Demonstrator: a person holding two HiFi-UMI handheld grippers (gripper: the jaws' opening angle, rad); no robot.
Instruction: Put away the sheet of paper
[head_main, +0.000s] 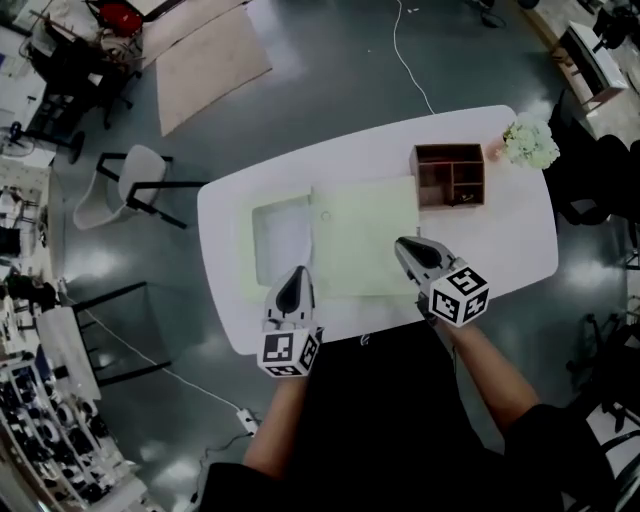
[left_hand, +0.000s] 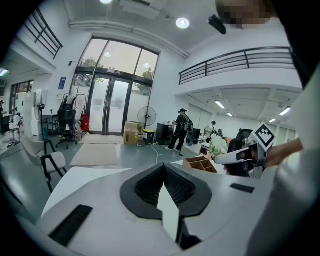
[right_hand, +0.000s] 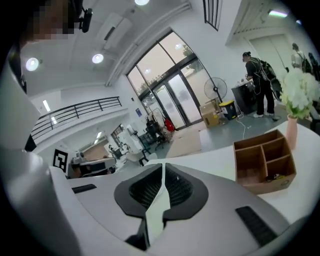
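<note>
text: none legible | blue wall sign (left_hand: 66, 82): too small to read

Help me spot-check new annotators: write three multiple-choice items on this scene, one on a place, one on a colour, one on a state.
1. Where on the table does the wooden organiser stand?
A. At the near edge, under the grippers
B. At the far right end, next to the flowers
C. At the left end

2. What colour is the large sheet lying mid-table?
A. Red
B. Black
C. Pale green

3. How do the jaws of the right gripper stand?
A. Together
B. Wide apart
C. Clamped on the organiser

Answers:
1 B: the head view shows it at the table's far right, close to the flowers.
2 C: it looks pale green against the white tabletop.
3 A: the right gripper view shows the two dark pads meeting, and the organiser stands apart on the table.
</note>
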